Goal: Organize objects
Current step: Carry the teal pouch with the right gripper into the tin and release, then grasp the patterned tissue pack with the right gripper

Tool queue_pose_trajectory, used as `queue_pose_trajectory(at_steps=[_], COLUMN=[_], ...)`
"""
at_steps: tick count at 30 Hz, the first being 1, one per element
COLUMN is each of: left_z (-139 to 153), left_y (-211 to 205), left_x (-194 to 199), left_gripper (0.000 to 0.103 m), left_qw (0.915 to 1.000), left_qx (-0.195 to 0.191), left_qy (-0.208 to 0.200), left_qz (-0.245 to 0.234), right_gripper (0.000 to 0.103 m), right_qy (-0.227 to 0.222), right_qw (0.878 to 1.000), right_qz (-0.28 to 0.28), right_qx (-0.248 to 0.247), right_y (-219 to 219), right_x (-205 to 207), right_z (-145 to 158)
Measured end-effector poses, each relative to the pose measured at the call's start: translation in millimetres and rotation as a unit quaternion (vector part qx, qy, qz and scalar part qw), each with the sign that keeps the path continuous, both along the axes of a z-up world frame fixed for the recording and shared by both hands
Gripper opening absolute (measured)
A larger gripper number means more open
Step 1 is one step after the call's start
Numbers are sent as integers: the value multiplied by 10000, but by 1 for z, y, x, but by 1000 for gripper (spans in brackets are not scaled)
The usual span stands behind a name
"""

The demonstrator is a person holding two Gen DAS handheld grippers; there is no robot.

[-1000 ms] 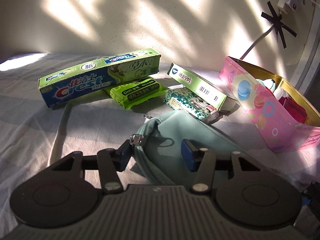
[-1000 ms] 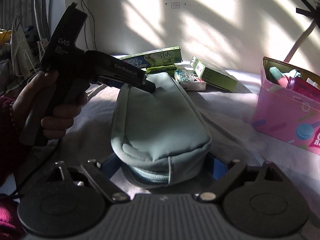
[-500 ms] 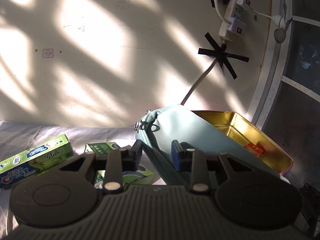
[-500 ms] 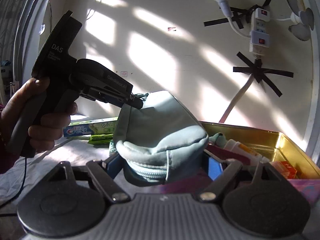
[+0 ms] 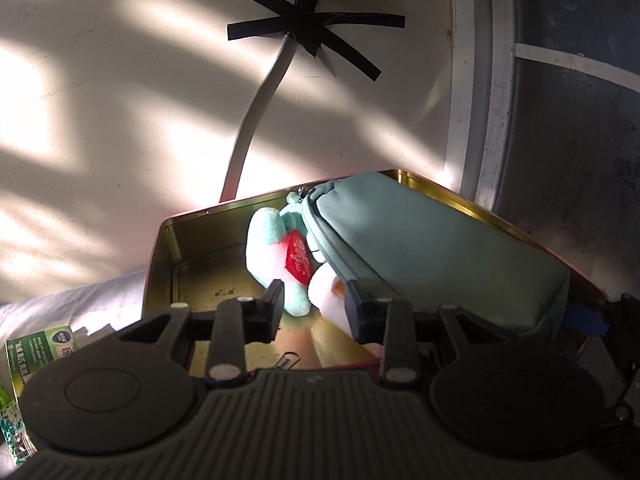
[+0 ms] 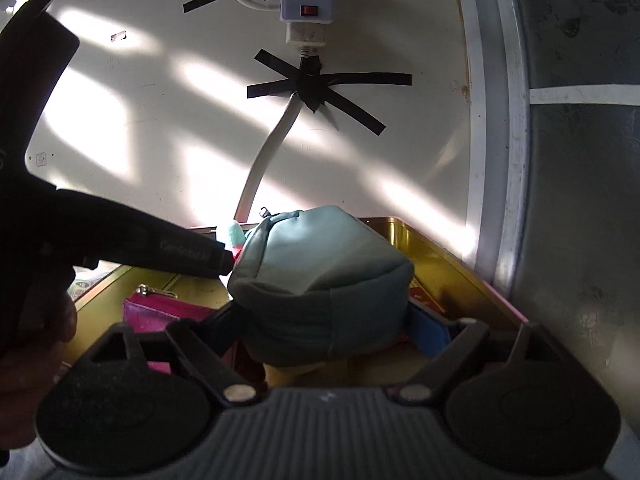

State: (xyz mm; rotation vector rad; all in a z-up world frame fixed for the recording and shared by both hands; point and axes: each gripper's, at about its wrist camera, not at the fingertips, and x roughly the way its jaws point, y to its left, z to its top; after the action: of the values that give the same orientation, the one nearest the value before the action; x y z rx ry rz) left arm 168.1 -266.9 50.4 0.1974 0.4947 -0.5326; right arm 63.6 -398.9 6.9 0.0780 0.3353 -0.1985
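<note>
Since the earlier frames the teal pouch [image 6: 320, 276] has been carried off the sheet-covered surface and over to the gold-lined tin [image 5: 192, 248], and the left hand-held gripper [image 5: 314, 312], closed on the pouch's zip end half a second ago, is now seen parted with nothing between its fingers. The pouch is lodged along the right side of the tin, its far end raised above the rim, and its near end is clamped between the fingers of the right hand-held gripper [image 6: 324, 332]. A teal and white plush toy [image 5: 276, 256] with a red tag is pressed against the pouch inside the tin, and a pink wallet [image 6: 160, 312] is seen on the tin's floor in the right wrist view. A paper clip [image 5: 288, 360] is seen at the tin's near edge. A green box [image 5: 36, 352] is left on the white sheet [image 5: 80, 300] to the left. Behind, the cream wall is streaked with sunlight; a grey cable [image 5: 256, 120] is fixed to it with crossed black tape [image 5: 312, 36], below a power strip [image 6: 308, 4]. A dark glass door with a white frame [image 5: 480, 80] is seen at the right.
</note>
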Motion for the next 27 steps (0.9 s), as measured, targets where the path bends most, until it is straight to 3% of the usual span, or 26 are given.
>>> queue_pose_trajectory(at_steps=[5,11,15,16,17,21,24,27], left_z=[-4,4,-3,-8,-13,-31,-41,-40], left_y=[21,84,134,151,165,222,261,300], left_x=[-9,-41,-53,-53,-52,-31,-17,-12], left_gripper=[37,40,41,41,41,41,41,41], left_qw=[9998,9975,9946,9931,9915,9797,9623,9435], left_qx=[-69,-374,-370,-308,-274,-282,-280,-575], left_qy=[7,-369,-469,-480,-457,-100,188,253], left_qz=[178,481,845,1023,1188,1981,2697,3254], right_gripper=[95,97,92,85,79,73,73,70], right_qy=[-318,-1010,-1386,-1406,-1385,-979,-442,150], right_qw=[9993,9934,9893,9891,9889,9819,9688,9568], right_qz=[-88,-149,64,206,429,1621,2432,2903], right_qx=[-181,-529,-459,-390,-309,88,194,48], right_y=[5,24,40,46,52,93,140,187], right_x=[-11,-36,-46,-48,-50,-43,-21,7], right_z=[-1,4,16,20,23,35,34,23])
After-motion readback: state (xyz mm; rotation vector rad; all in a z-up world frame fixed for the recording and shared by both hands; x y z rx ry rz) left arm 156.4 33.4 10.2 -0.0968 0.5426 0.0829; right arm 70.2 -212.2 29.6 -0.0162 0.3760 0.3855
